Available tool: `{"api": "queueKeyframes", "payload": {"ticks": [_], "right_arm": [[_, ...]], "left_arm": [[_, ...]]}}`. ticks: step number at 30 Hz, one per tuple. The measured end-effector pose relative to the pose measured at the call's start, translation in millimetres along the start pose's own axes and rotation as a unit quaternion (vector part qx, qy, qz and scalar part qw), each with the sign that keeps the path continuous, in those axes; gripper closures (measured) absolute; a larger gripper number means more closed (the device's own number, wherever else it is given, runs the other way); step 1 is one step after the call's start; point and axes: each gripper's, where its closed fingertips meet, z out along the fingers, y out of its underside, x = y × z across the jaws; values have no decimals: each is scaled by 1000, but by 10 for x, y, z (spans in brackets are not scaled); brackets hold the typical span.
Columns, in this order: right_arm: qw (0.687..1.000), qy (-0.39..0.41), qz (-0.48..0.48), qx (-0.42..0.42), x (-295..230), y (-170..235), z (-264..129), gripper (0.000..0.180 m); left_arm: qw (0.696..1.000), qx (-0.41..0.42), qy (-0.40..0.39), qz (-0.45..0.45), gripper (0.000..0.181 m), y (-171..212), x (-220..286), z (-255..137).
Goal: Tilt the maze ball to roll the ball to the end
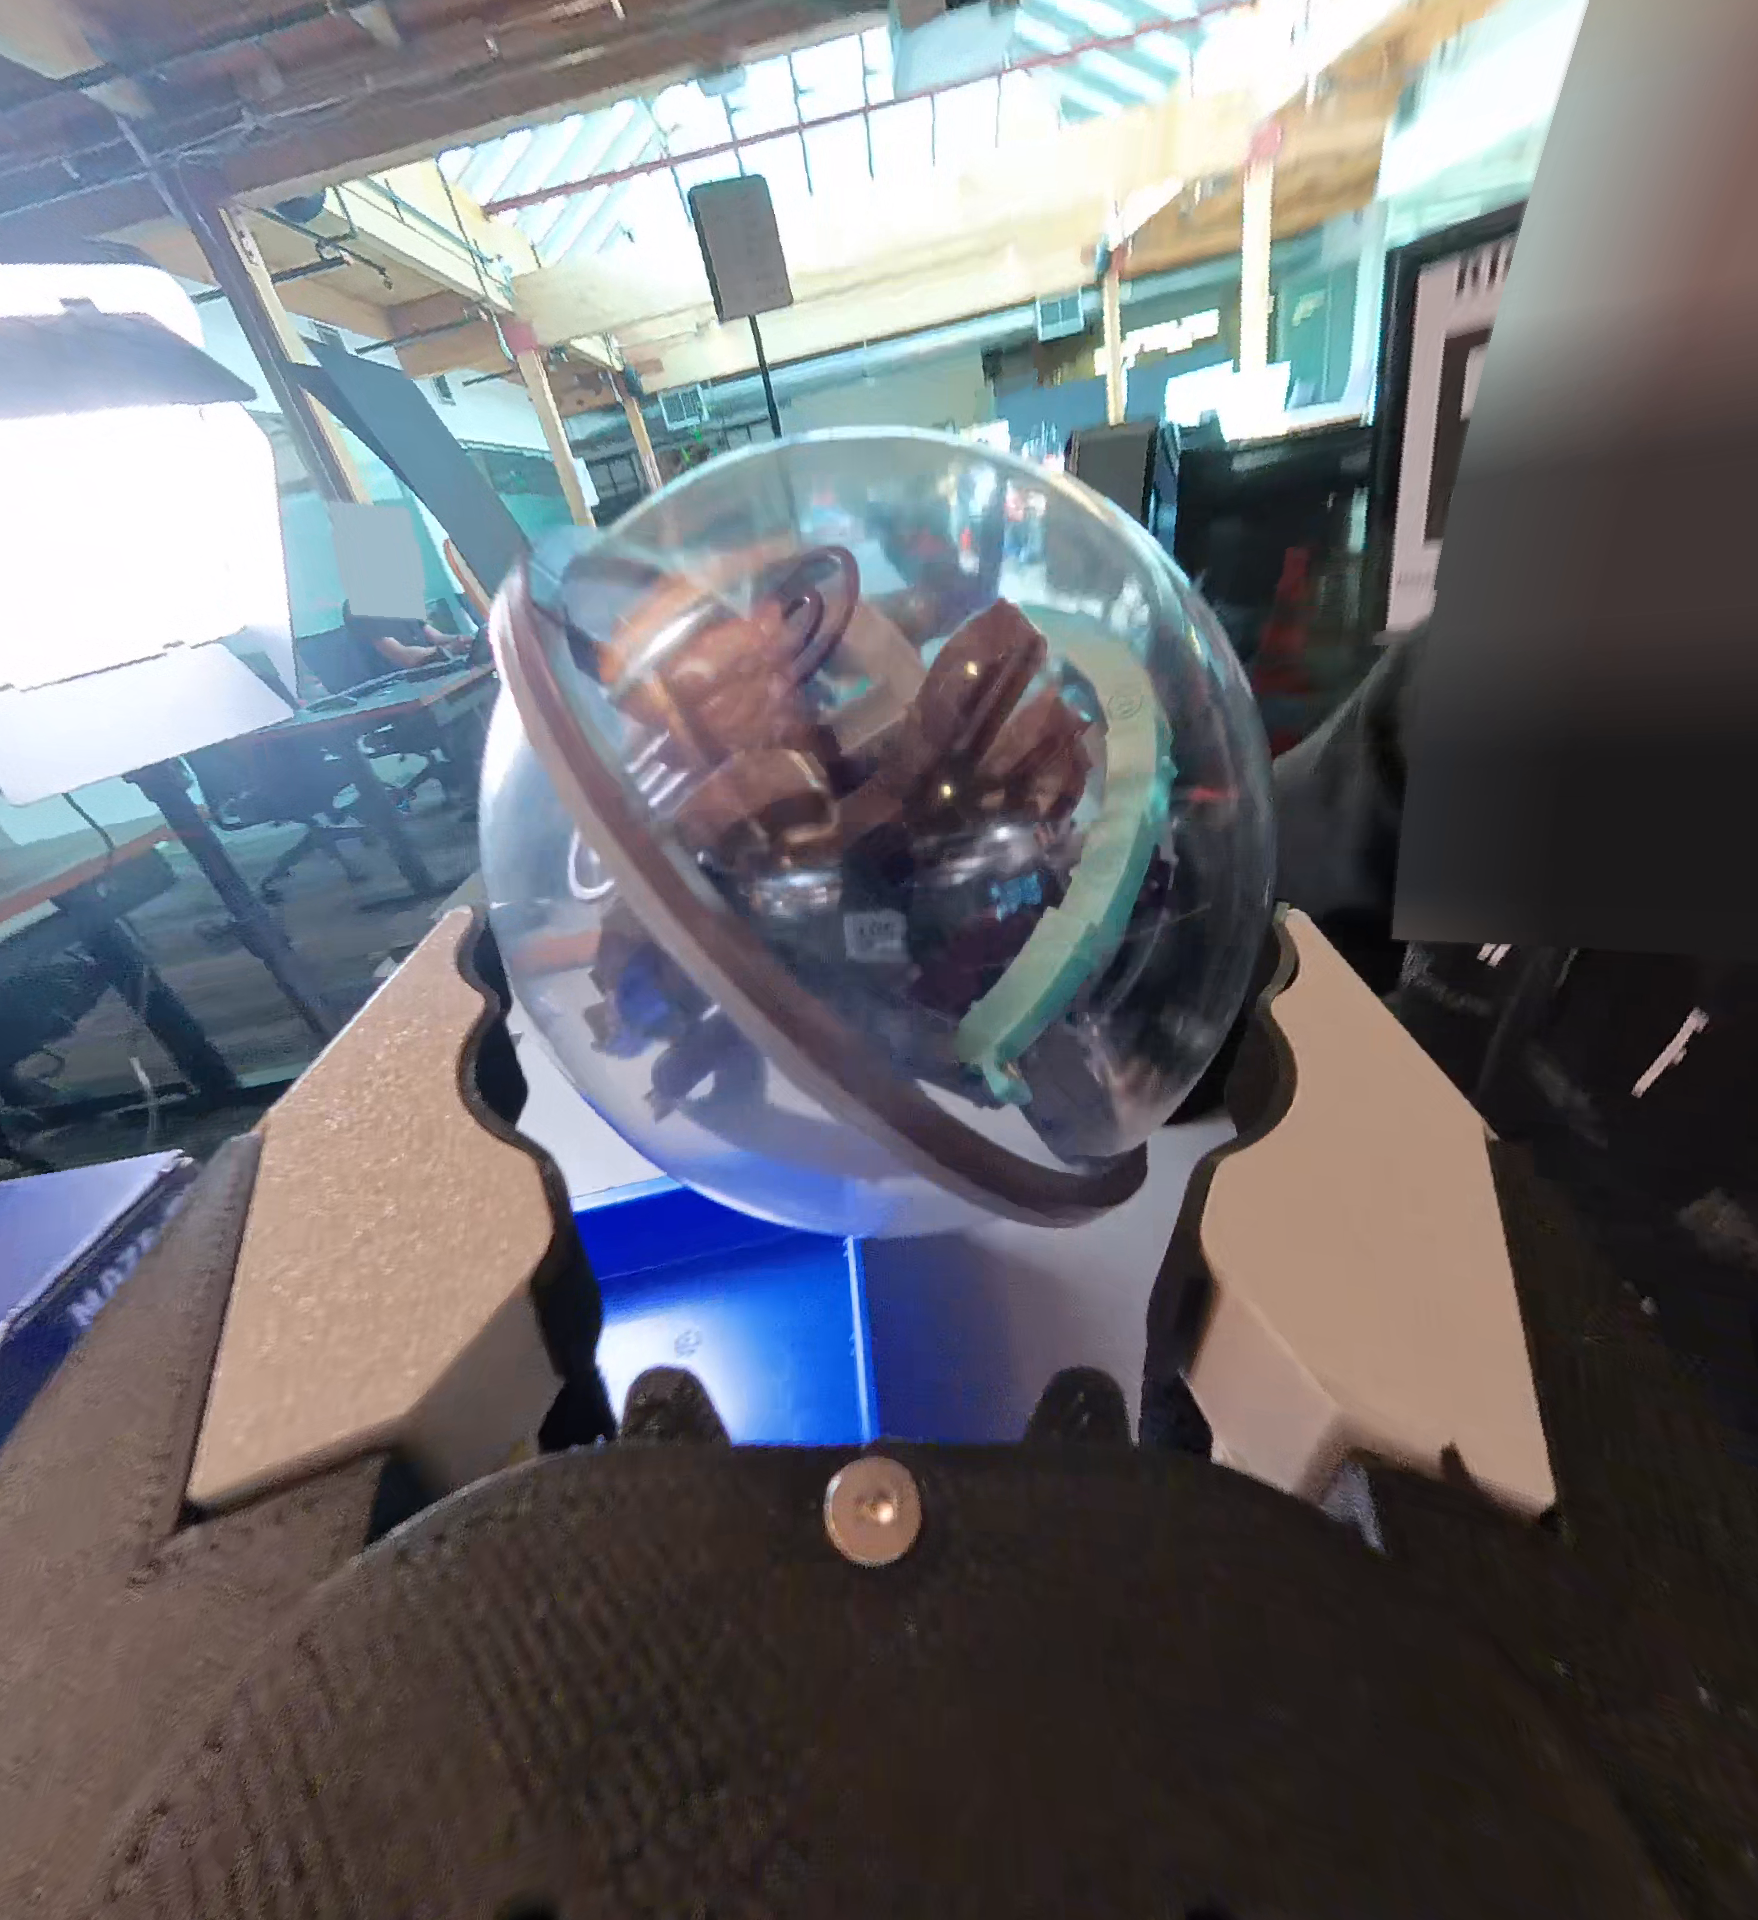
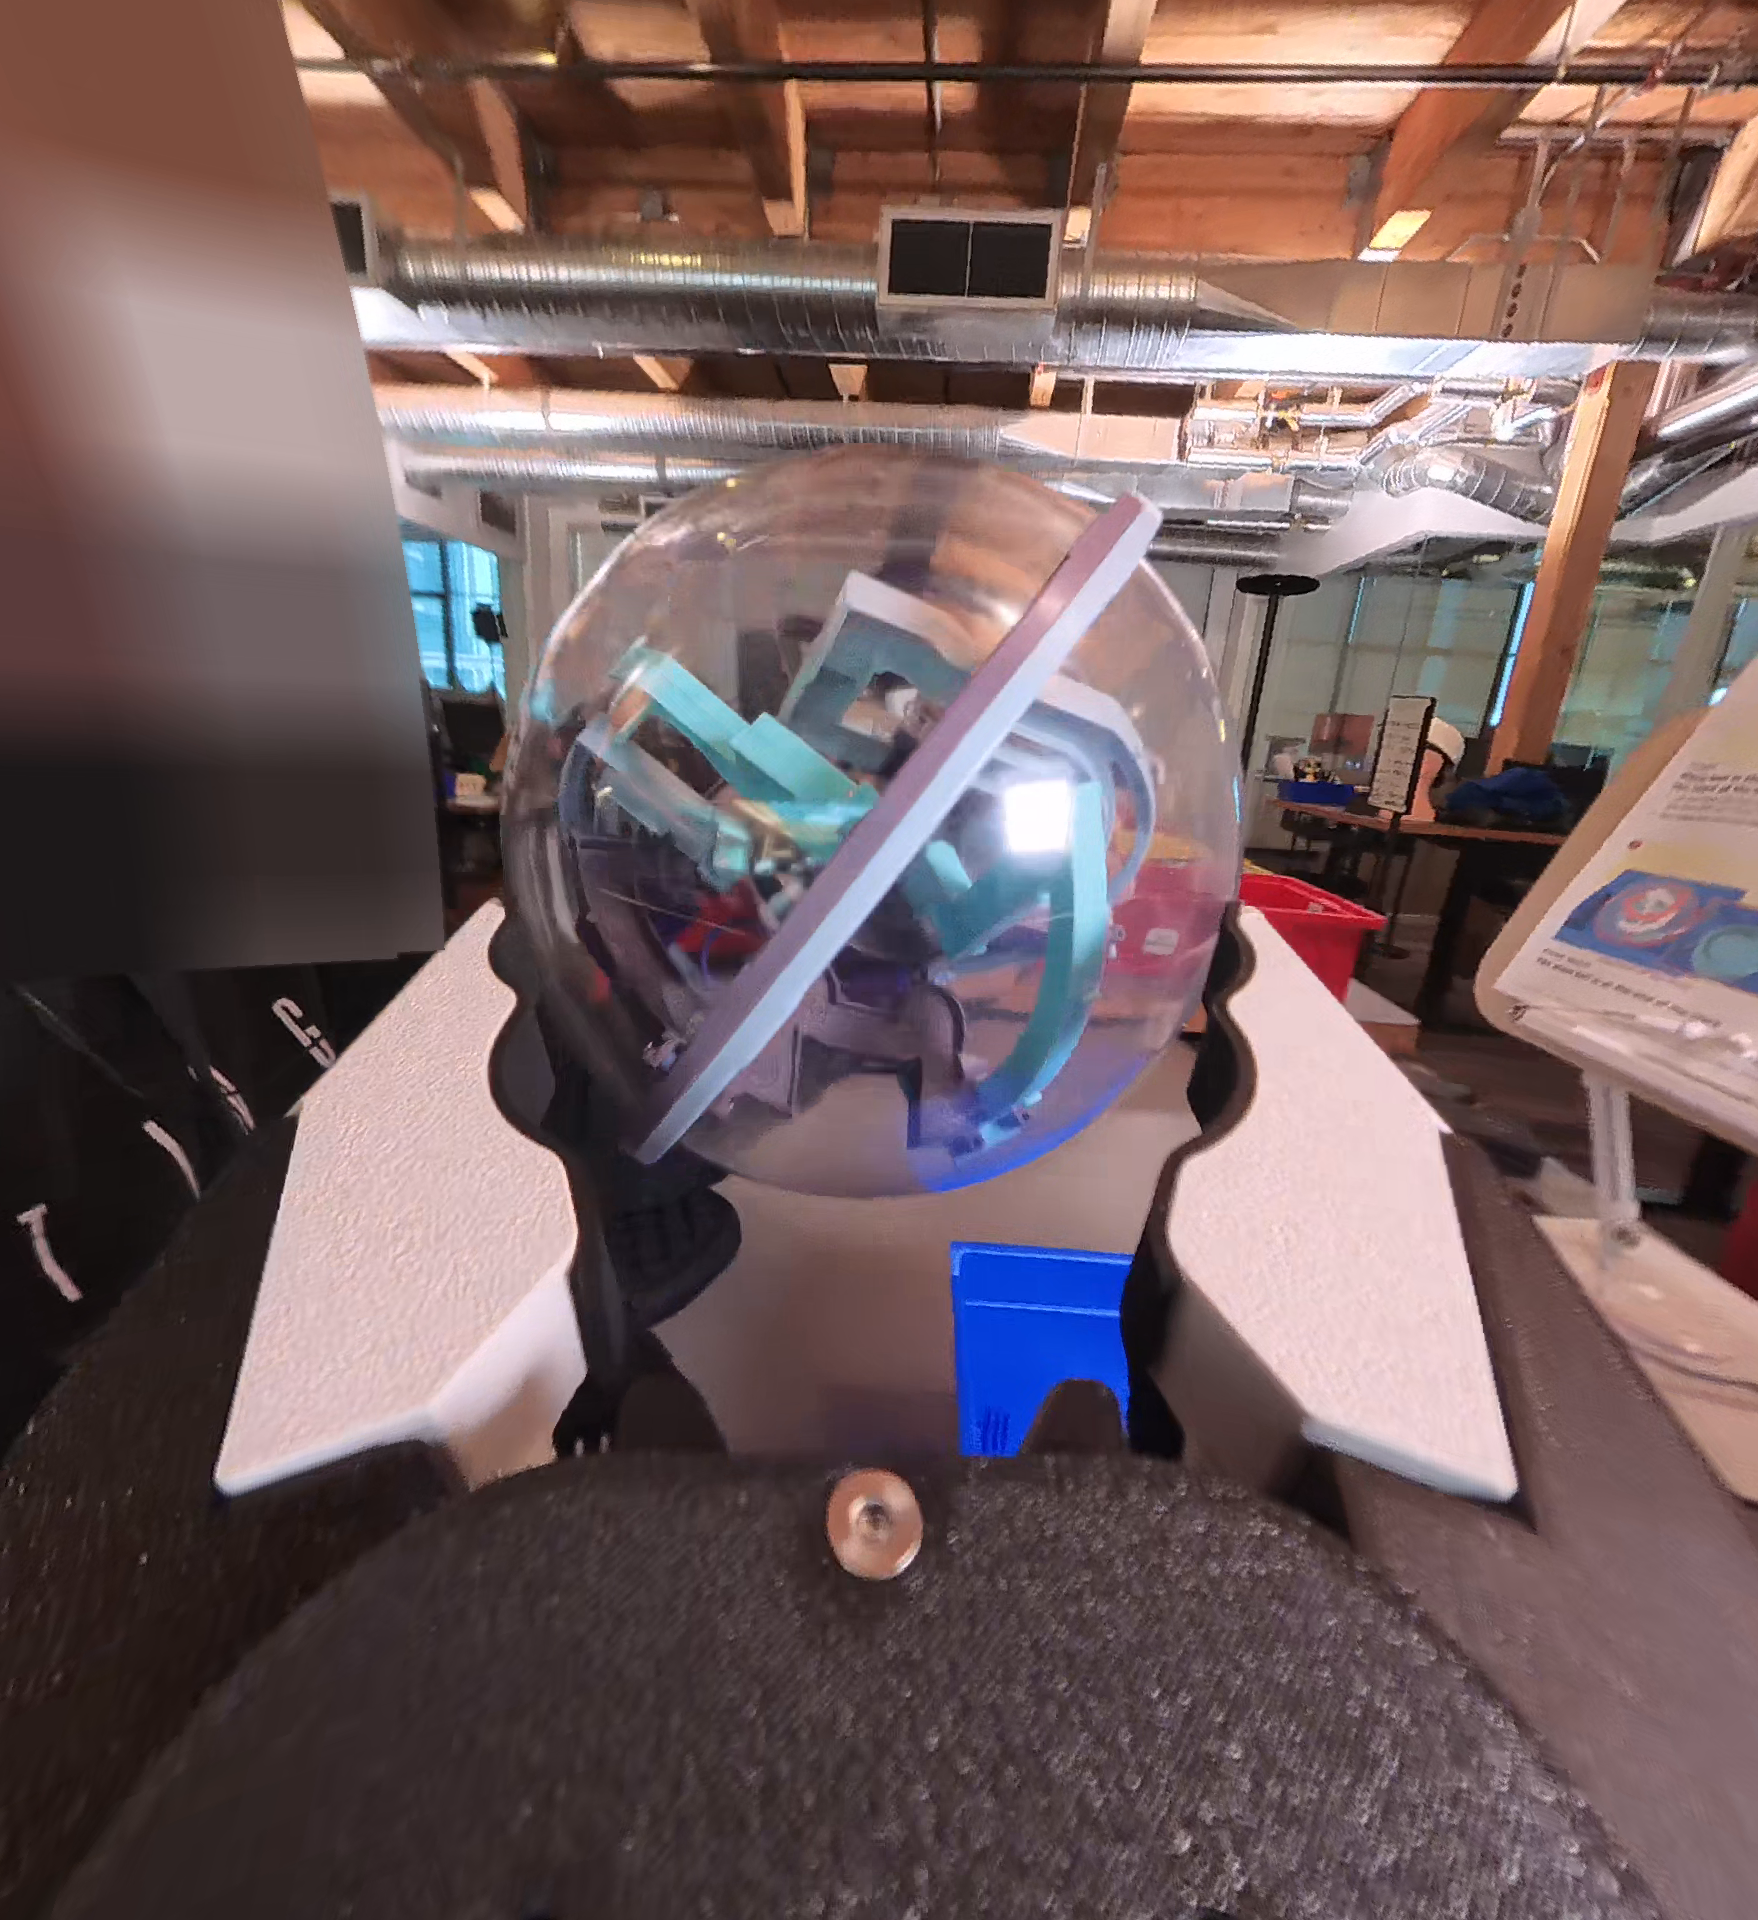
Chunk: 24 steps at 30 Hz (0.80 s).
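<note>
The maze ball [image 1: 875,831] is off the bench, held up in the air between both tongs, each pair clamped on the clear shell from an opposite side. In the left wrist view the left tongs [image 1: 880,997] press their wavy black pads against the sphere's lower flanks, and in the right wrist view the right tongs [image 2: 870,997] do the same. The four-sided hold looks chosen so the round, slippery shell cannot roll out while it is turned. The dividing ring [image 2: 896,831] runs steeply aslant, from low on one side to high on the other, so the sphere is tilted well off level, presumably to coax the small ball along a stretch of the teal track [image 2: 729,748] and brown track [image 1: 750,707] inside. I cannot pick out that small ball with certainty; two shiny rounded shapes sit low in the left view, but blur hides what they are. Below the sphere lies the white bench [image 2: 854,1278] with a blue box [image 1: 740,1320] open near its middle, probably the toy's packaging or rest. A printed instruction board [image 2: 1675,894] stands propped past the bench's right edge. The next move calls for slow, joint wrist rotation, since uneven pressure could let the shell slip.
</note>
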Motion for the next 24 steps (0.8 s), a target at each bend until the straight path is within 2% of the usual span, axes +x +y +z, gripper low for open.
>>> {"api": "queueKeyframes", "payload": {"ticks": [5,10,16,24], "right_arm": [[997,-1,71,21,109,268,101,53],[985,15,151,77,286,218,49,50],[973,43,215,77,444,232,19,51],[942,70,326,46,565,523,50,52]], "left_arm": [[996,42,-10,-78,43,-140,-130,-101],[993,-1,-48,-104,45,-2,-275,-126],[983,21,-58,-173,45,64,-449,-136],[951,54,-63,-296,46,236,-706,-238]]}}
